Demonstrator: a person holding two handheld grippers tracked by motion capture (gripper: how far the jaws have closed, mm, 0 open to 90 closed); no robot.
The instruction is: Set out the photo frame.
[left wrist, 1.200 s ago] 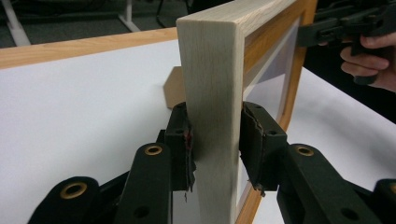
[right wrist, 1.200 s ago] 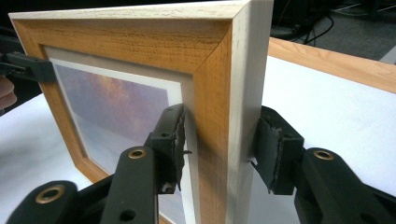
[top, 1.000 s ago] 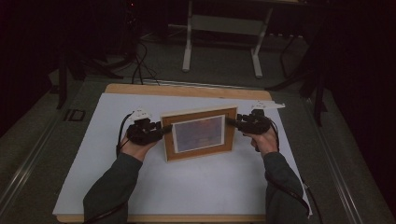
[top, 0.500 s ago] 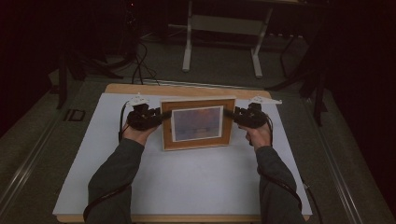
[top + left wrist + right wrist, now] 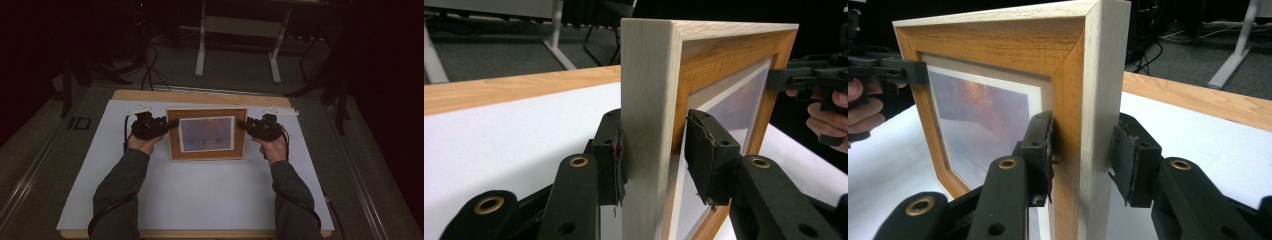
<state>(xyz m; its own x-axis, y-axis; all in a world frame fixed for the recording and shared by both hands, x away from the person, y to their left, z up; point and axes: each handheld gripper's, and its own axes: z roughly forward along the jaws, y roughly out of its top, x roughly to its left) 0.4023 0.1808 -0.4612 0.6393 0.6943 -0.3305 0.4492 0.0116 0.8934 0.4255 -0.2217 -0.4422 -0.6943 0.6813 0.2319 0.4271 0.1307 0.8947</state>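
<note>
Squared up since a second ago, the wooden picture frame (image 5: pixel 207 134) now stands upright on the white table (image 5: pixel 200 200), no longer skewed. Left gripper (image 5: pixel 651 150) has been opening; one pad touches its pale edge, the other stands off. Right gripper (image 5: pixel 1080 150) has been closing, a gap remaining behind.

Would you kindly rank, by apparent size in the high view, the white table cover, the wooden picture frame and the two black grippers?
1. White table cover, by far the largest.
2. Wooden picture frame.
3. Left gripper and right gripper: they look alike in size, so I would not rank one above the other.
</note>
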